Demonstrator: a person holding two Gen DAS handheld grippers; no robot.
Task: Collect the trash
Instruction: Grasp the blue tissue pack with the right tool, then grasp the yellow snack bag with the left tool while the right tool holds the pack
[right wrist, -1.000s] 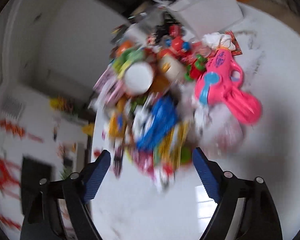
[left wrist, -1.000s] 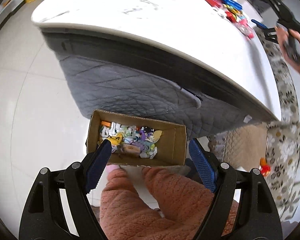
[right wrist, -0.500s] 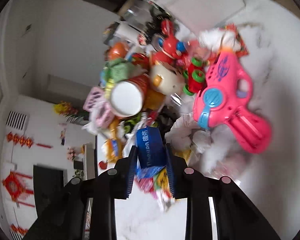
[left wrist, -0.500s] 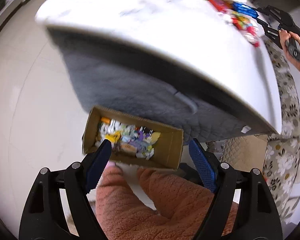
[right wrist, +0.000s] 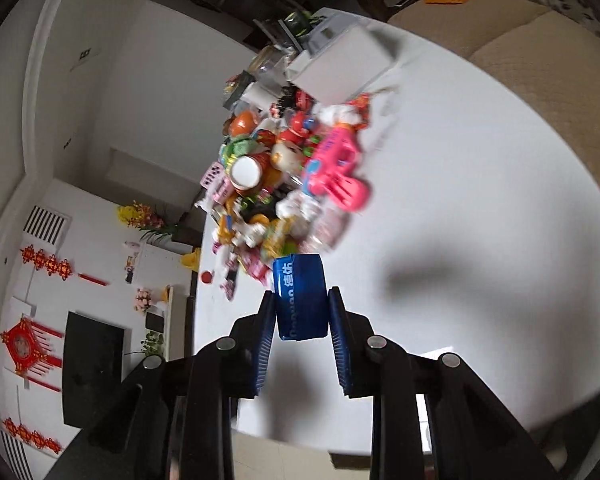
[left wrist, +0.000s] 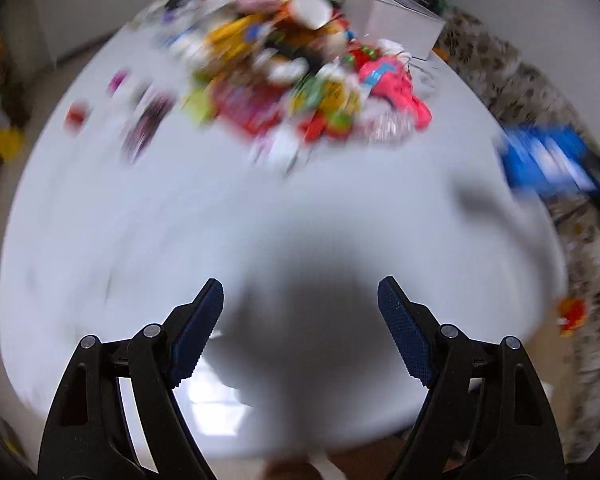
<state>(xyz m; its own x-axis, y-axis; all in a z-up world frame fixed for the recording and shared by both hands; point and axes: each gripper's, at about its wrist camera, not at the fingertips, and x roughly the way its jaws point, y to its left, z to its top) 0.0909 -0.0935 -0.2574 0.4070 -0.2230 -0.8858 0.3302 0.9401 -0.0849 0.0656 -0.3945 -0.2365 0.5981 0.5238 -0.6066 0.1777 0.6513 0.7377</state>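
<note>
My right gripper is shut on a blue wrapper with white lettering, lifted above the white table and apart from the pile. A heap of colourful trash and toys lies behind it, with a pink toy gun on its right side. In the blurred left wrist view the same pile lies at the table's far side. The blue wrapper shows at the right edge. My left gripper is open above the bare table with nothing between its fingers.
A white box stands behind the pile; the same white box shows in the left view. A beige sofa lies past the table's right edge. A few small scraps lie left of the pile. A floral cover borders the table's right side.
My right gripper closed on the blue wrapper and pulled it back out of the pile. My left gripper swung up from the cardboard box on the floor to face the tabletop.
</note>
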